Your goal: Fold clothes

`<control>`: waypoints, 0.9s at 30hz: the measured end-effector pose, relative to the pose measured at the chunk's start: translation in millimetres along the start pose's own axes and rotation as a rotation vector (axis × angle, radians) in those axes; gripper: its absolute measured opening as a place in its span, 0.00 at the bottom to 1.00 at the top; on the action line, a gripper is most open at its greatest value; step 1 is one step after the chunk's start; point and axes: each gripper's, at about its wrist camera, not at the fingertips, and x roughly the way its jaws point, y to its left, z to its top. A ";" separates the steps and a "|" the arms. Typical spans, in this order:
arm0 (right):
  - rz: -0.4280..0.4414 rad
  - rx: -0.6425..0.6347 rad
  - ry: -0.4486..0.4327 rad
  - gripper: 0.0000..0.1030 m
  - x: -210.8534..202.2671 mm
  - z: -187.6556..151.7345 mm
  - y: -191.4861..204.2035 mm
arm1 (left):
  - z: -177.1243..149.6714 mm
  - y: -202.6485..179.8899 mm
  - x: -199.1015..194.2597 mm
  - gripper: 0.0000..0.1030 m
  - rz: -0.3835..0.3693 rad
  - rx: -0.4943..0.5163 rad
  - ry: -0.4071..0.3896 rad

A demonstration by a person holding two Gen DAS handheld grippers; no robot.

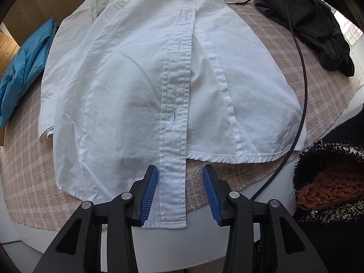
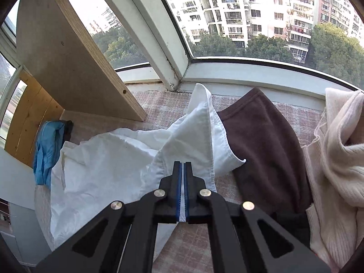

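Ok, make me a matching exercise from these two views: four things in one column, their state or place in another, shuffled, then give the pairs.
Column one:
1. left hand-held gripper
2. right hand-held gripper
3. blue garment
4. brown garment

Column two:
A. lying beside the white shirt's collar
B. open, straddling the shirt's button placket at the hem
C. shut on white shirt fabric
D. bunched at the mat's edge, near the wooden panel

Pairs: 1-B, 2-C, 3-D, 4-A
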 end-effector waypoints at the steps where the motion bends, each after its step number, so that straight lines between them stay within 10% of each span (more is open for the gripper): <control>1: -0.005 -0.003 0.001 0.02 -1.3 1.6 0.8 | 0.4 4.4 -0.4 0.29 -0.006 -0.014 -0.001; 9: 0.003 0.005 0.022 0.02 2.5 -5.9 -6.3 | 0.3 26.8 -13.4 0.02 -0.024 -0.064 -0.023; 13: -0.026 0.029 -0.002 0.47 -3.1 -9.2 -17.5 | 3.6 37.6 -28.8 0.02 -0.005 -0.097 -0.067; 27: 0.024 0.006 0.091 0.49 46.0 -19.3 -22.6 | 22.1 35.5 -30.0 0.02 0.008 -0.117 -0.089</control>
